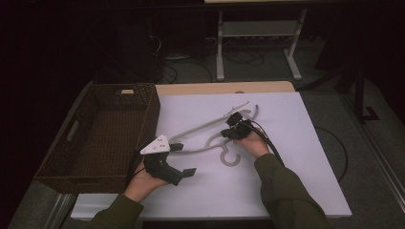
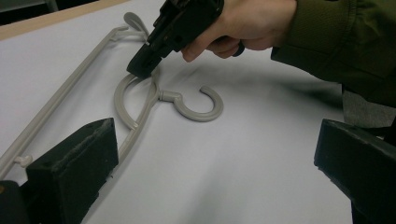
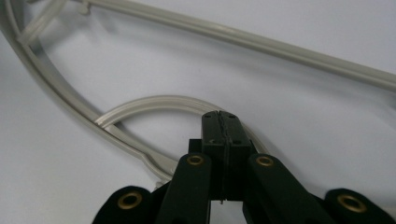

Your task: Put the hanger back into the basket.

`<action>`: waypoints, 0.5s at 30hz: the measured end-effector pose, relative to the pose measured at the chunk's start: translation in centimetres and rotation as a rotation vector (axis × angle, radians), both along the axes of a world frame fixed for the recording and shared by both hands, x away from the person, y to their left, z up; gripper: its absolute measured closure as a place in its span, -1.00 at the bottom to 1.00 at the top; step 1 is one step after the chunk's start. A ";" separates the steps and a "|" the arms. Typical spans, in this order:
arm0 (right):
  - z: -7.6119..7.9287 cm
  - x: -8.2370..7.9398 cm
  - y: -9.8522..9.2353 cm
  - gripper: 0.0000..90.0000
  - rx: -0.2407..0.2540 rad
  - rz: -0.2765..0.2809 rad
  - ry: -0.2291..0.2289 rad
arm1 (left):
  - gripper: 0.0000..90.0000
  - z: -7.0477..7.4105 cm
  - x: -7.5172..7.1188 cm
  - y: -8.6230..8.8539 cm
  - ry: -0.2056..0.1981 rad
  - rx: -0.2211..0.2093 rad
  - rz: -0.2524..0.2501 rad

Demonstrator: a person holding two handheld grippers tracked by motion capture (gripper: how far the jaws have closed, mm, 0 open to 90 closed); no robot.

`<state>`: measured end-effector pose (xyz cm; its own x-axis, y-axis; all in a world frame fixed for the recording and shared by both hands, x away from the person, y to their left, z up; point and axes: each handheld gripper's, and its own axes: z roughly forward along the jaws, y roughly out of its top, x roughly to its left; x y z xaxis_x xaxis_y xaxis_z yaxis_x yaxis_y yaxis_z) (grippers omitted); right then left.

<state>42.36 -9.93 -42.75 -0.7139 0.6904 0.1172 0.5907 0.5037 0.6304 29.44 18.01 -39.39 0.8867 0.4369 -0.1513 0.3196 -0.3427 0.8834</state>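
Note:
A grey plastic hanger (image 1: 200, 128) lies flat on the white table top (image 1: 296, 143), its hook (image 2: 201, 112) pointing toward the person. My right gripper (image 1: 224, 135) is shut, its tips down on the curved arc of the hanger (image 3: 154, 102) beside the hook's neck. In the right gripper view the jaws (image 3: 220, 119) meet flush, and the arc runs underneath them. The left gripper view also shows the right gripper (image 2: 140, 70) held in a hand. My left gripper (image 1: 184, 160) is open at the hanger's left end, jaws wide apart (image 2: 210, 177) with nothing between them.
A dark woven basket (image 1: 153, 109) stands at the table's left edge, close to my left gripper. Cables trail from both grippers. Beyond the table's far edge, white table legs (image 1: 220, 47) and wires stand on the floor.

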 end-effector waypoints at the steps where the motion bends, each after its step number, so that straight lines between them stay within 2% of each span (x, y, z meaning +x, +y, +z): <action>1: -0.1 0.0 0.1 0.99 -0.008 -0.001 0.003 | -1.00 0.0 0.0 0.0 0.000 0.000 -0.001; 8: -0.9 0.2 -0.1 0.99 -0.049 -0.007 0.021 | -1.00 0.0 0.0 0.0 0.003 -0.001 0.000; 15: -0.9 0.1 -0.2 0.99 -0.056 0.006 0.032 | -1.00 0.0 0.1 0.2 0.001 0.000 0.006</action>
<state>42.41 -10.15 -43.66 -0.7144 0.6924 0.1015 0.6073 0.5414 0.5815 29.56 18.20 -39.42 0.8837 0.4426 -0.1521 0.3228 -0.3411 0.8829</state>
